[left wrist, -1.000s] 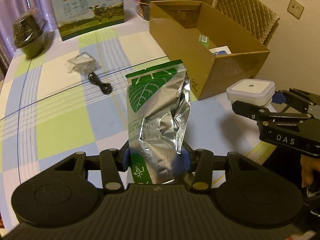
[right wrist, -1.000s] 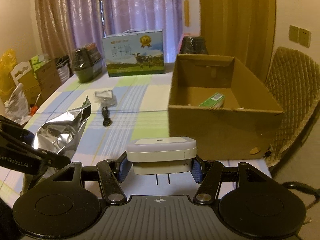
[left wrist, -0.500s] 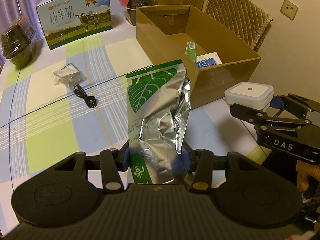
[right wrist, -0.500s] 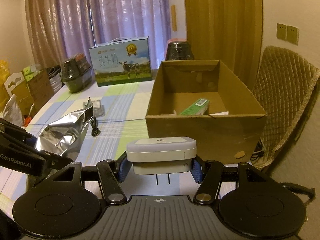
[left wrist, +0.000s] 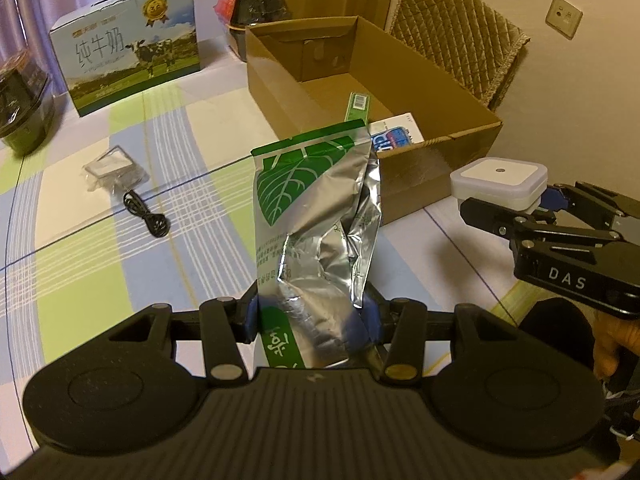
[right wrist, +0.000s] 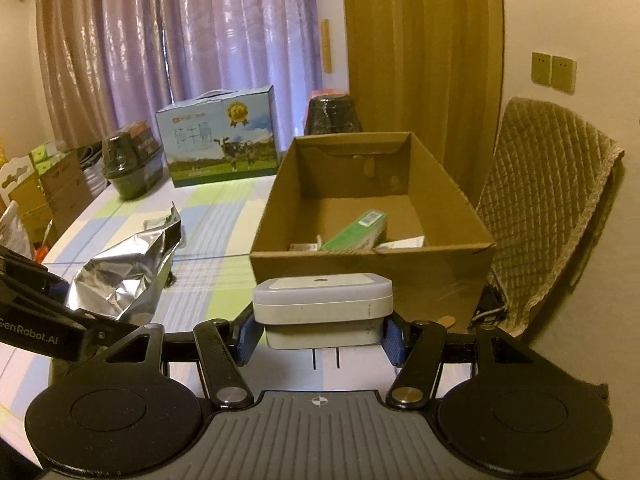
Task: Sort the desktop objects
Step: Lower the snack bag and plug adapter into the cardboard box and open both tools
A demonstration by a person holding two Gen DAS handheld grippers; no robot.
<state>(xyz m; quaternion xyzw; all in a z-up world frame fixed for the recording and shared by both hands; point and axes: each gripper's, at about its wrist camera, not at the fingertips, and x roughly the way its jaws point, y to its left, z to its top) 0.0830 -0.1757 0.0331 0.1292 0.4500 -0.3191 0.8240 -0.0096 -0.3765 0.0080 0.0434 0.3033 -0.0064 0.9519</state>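
Carry step: left gripper [left wrist: 312,320] clamps foil pouch [left wrist: 316,216], right gripper [right wrist: 320,338] clamps white night-light [right wrist: 323,300]; next, lower both into cardboard box [right wrist: 372,272].

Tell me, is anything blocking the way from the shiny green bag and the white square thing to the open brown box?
Nothing visible is. The foil bag in the left gripper and the white plug-in light in the right gripper are both held up short of the cardboard box, whose near wall faces them. Its top is open.

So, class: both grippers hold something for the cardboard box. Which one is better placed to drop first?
Probably the right gripper: its white plug-in light faces the box head-on. The left gripper's foil bag approaches the corner.
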